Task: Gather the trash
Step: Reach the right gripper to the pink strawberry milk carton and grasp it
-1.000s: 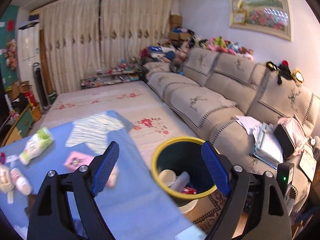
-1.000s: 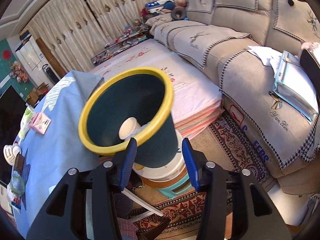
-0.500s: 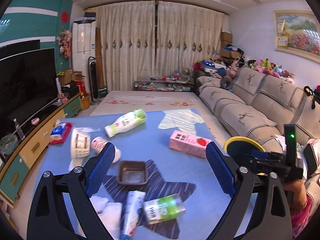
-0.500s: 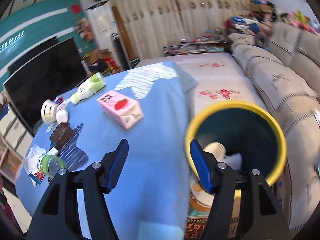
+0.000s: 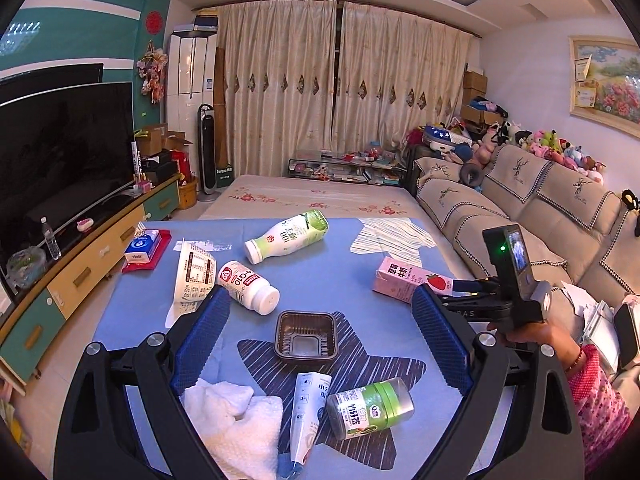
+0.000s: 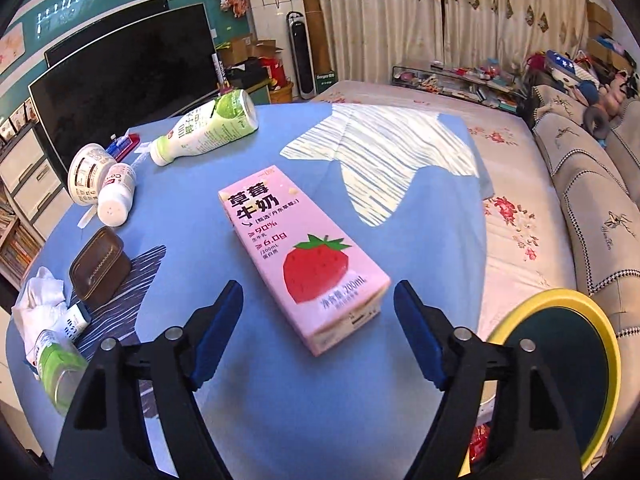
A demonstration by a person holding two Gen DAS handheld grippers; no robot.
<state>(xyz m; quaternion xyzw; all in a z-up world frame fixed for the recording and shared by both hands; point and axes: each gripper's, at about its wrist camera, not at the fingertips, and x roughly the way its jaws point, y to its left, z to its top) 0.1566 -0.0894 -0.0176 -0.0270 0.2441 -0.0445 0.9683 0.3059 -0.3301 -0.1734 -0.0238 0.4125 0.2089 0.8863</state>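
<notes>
Both grippers have swung from the bin (image 6: pixel 560 364) to the table (image 5: pixel 344 264), jaws open, right's widening over the pink carton (image 6: pixel 304 256).

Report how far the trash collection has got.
Done: some trash already lies in the bin. In hand: nothing; the right tool is opening over the pink carton, empty, and the left tool hangs open above the brown tray. Left: carton, tray, bottles, cup, jar and tube on the table.
</notes>
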